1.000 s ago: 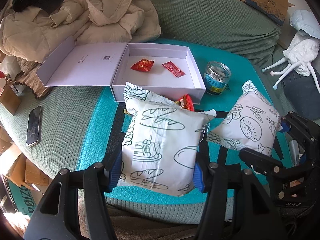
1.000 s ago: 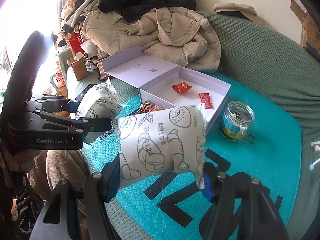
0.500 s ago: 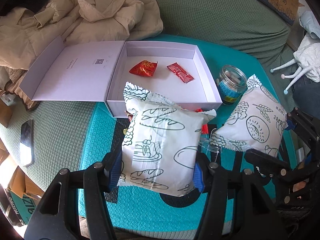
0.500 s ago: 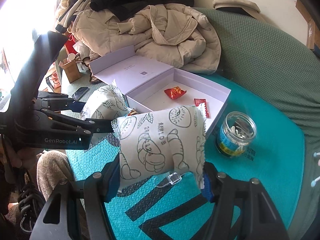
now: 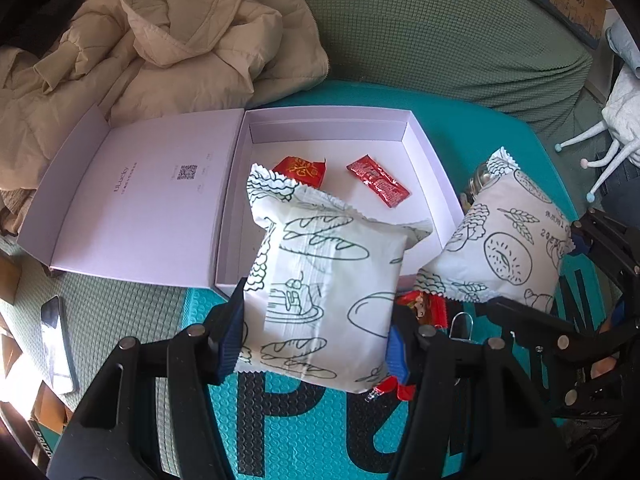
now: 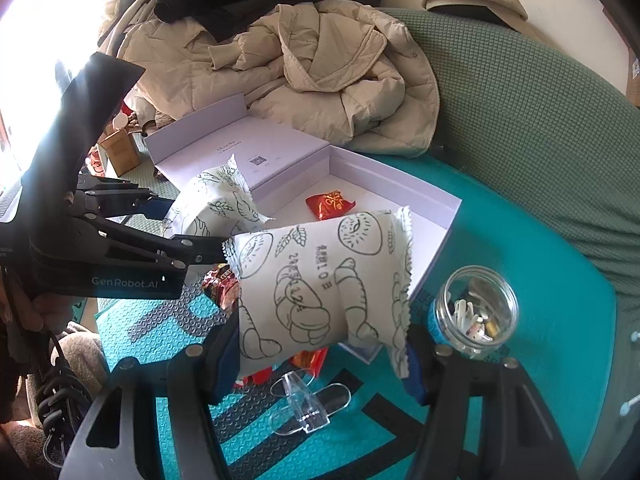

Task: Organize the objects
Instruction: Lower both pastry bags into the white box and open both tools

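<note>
In the left wrist view, left gripper is clamped on a bread pack, pads on its two side edges, held in the air over the near rim of the open box. At 3 o'clock a second pack hangs in the right gripper. Two red sachets lie inside the box, at 12 o'clock from the pack

In the right wrist view, right gripper is closed on the second pack, fingers pinching both sides, near the box's corner. Jar at 3 o'clock, clear clip at 6 o'clock on the mat

Packs look light, puffy, air-filled; the film is probably slick and the bread crushable, so a side grip at mid-height with mild squeeze suits, not the crimped ends
</note>
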Demonstrator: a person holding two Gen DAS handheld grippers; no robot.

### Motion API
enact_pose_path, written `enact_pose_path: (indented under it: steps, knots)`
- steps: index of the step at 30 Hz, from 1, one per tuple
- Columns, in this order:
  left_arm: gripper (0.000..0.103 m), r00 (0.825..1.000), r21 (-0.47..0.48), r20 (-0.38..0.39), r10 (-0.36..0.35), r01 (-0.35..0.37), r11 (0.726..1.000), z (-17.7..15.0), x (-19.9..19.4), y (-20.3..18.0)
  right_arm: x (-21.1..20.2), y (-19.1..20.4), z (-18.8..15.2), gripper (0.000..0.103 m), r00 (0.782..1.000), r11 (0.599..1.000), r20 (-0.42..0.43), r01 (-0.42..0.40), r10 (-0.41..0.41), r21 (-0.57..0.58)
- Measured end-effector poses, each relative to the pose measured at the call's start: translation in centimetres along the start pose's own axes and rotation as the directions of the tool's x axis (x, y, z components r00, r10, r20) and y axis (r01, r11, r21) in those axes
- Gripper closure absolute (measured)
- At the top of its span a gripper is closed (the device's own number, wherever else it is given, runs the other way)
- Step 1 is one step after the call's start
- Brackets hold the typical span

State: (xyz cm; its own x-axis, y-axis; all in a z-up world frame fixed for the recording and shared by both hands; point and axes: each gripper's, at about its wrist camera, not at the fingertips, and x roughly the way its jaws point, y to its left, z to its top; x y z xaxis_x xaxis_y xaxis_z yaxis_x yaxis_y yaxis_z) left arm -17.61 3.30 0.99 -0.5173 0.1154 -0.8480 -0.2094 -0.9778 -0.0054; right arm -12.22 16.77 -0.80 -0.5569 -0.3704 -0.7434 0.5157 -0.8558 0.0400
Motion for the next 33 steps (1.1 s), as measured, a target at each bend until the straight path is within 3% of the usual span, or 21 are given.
enact_pose_path:
  steps: [12,22,33]
  knots:
    - [0.047,0.999,0.043,0.025,0.033,-0.034,0.998,3.6,2.9,0.4,3.8,-3.1,2.9,0.038,0.999,0.999,0.025,0.039,-0.04,0.026]
    - [0.047,1.0,-0.002,0.007,0.016,-0.016,1.0,5.7,5.9,1.7,6.3,-5.4,5.4,0.038,0.997,0.998,0.056,0.06,-0.062,0.028]
    - [0.047,0.998,-0.02,-0.016,0.053,-0.053,0.998,8.1,8.7,3.1,10.2,-6.6,8.1,0.038,0.999,0.999,0.01,0.045,-0.045,0.019]
